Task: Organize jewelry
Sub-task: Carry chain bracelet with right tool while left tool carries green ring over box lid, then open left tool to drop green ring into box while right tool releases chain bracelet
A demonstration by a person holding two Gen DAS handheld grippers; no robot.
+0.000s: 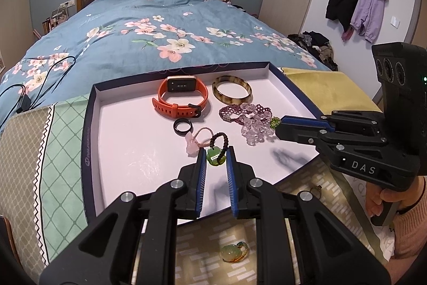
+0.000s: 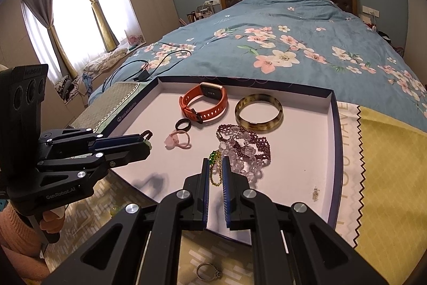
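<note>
A shallow white tray [image 1: 128, 151] with a dark rim holds an orange watch [image 1: 181, 98], a brown bangle [image 1: 231, 92], a black ring [image 1: 182, 127], a pink charm loop [image 1: 196, 142] and purple and clear bead bracelets [image 1: 250, 122]. My left gripper [image 1: 216, 155] is shut on a green pendant [image 1: 213, 156] with a dark bead loop, low over the tray. My right gripper [image 2: 215, 164] is shut on a gold chain with a green stone [image 2: 214, 167], beside the bead bracelets [image 2: 245, 148].
A green-and-amber pendant [image 1: 234, 253] and a silver ring [image 2: 209, 271] lie on the patterned cloth in front of the tray. A yellow cloth [image 2: 387, 178] lies to the right. The floral bed [image 1: 160, 31] with a black cable [image 1: 40, 82] is behind.
</note>
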